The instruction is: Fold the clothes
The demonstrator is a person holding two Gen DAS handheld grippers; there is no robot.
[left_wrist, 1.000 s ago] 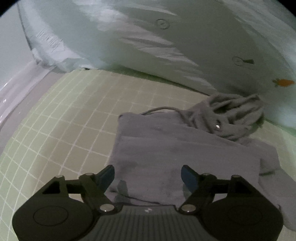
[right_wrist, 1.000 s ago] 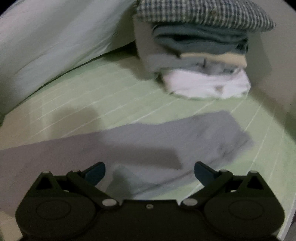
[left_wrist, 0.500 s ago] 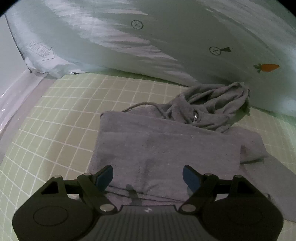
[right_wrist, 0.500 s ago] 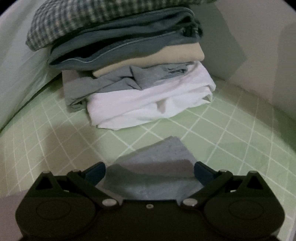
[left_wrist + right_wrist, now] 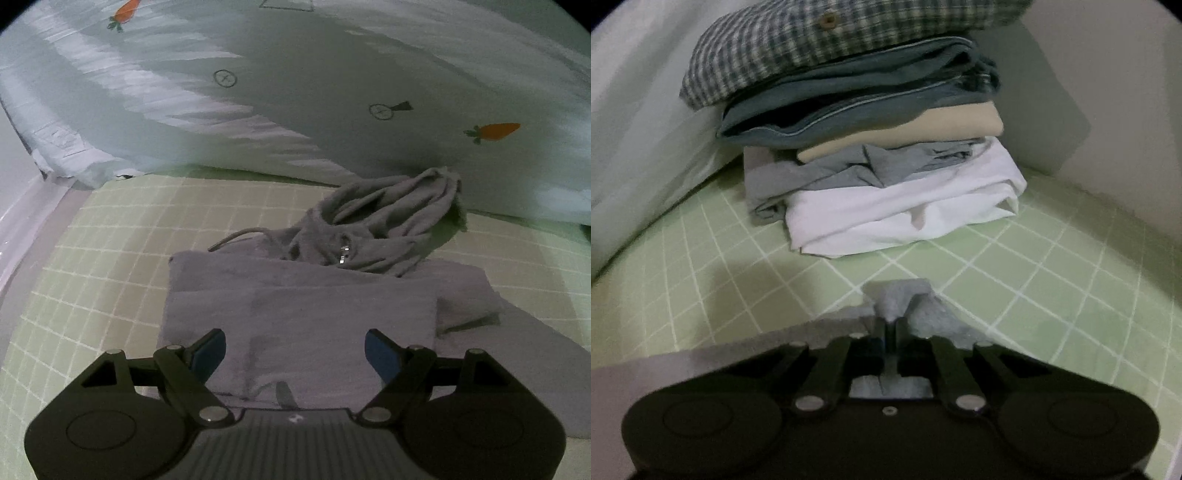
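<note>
R gripper (image 5: 891, 325) pressed together, pinching the end of the grey hoodie's sleeve (image 5: 905, 295); prob. grasped at the cuff so the sleeve can be carried back over the body for a fold. L gripper (image 5: 294, 349) spread, nothing between fingers, hovering over hoodie body (image 5: 295, 306), likely ready to pin cloth. Hoodie lies flat on green grid sheet (image 5: 110, 258) of the bed; long axis runs away from L cam, hood (image 5: 384, 225) bunched at far end toward duvet (image 5: 295, 92). Folded stack (image 5: 871, 147) sits just beyond the pinched sleeve, apart from it.
</note>
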